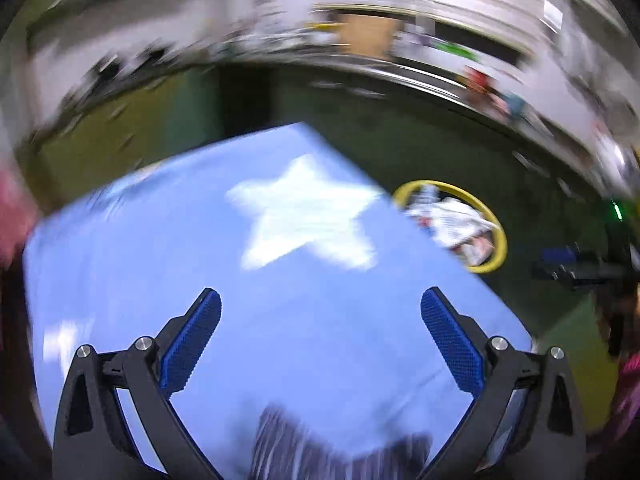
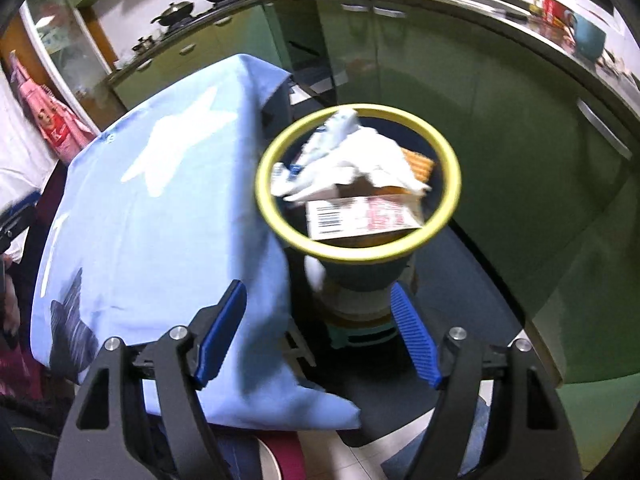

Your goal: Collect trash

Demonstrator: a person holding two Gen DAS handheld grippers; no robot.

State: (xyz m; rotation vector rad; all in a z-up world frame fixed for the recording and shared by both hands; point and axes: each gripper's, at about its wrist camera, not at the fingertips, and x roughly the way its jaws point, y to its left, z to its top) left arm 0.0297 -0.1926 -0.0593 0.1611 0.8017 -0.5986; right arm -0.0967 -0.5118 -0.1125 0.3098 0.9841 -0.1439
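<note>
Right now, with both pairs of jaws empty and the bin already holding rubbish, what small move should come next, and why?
Probably sweep the left gripper slowly across the blue tablecloth to look for leftover rubbish. Its jaws stand wide open and empty over bare cloth, the view is blurred, and the paper and cartons already lie in the yellow-rimmed bin. The right gripper is empty too.

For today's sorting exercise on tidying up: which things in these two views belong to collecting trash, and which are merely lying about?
Part of the job:
- bin with the yellow rim
- crumpled paper in it
- barcoded box in it
- open left gripper
- open right gripper

Just lying about:
- blue star cloth
- pans
- green cabinets
</note>
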